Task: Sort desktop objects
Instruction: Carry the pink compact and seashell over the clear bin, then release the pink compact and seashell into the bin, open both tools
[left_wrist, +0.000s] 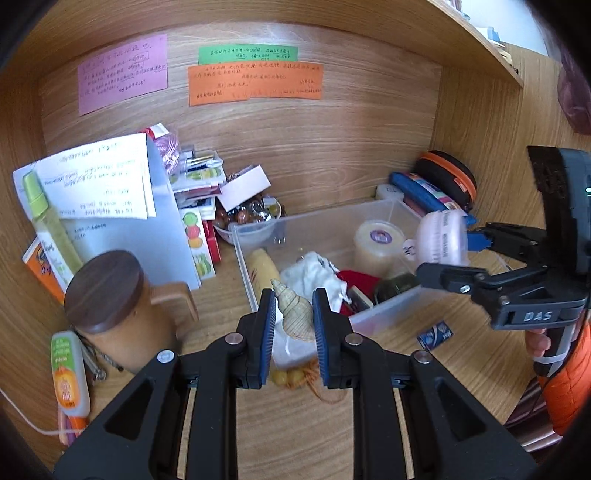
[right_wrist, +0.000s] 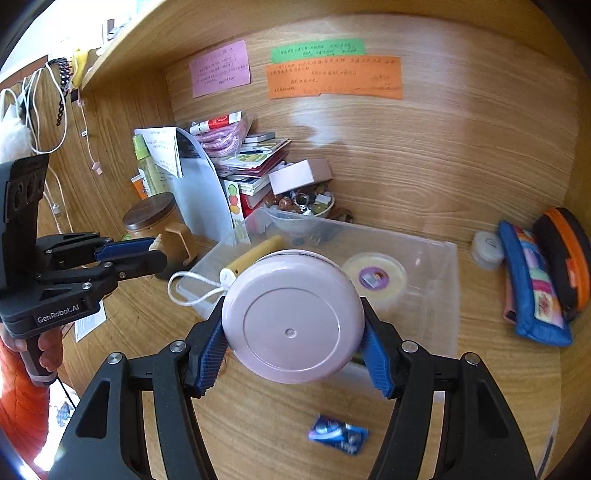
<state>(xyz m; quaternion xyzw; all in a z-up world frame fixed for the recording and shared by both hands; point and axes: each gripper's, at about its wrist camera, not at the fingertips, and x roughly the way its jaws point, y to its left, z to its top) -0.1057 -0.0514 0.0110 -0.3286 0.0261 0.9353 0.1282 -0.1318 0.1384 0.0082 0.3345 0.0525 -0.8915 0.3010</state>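
Observation:
My left gripper (left_wrist: 294, 314) is shut on a pale spiral seashell (left_wrist: 295, 312), held above the near left corner of a clear plastic bin (left_wrist: 384, 312). The same gripper (right_wrist: 147, 251) appears at the left of the right wrist view, with the shell's tip (right_wrist: 159, 240) peeking out. My right gripper (right_wrist: 295, 350) is shut on a round pink case (right_wrist: 293, 314) with a white cord loop (right_wrist: 184, 291), over the bin's (right_wrist: 436, 295) front edge. From the left wrist view that pink case (left_wrist: 441, 238) hangs over the bin's right side in the right gripper (left_wrist: 450, 251).
The bin holds a yellow tube (left_wrist: 262, 271), white cloth (left_wrist: 314, 275), a round tub (left_wrist: 376, 240) and red items. A lidded wooden mug (left_wrist: 118, 310), papers, books and a bead bowl (right_wrist: 303, 201) crowd the left. Pouches (right_wrist: 535, 284) lie right; a blue wrapper (right_wrist: 338, 434) lies in front.

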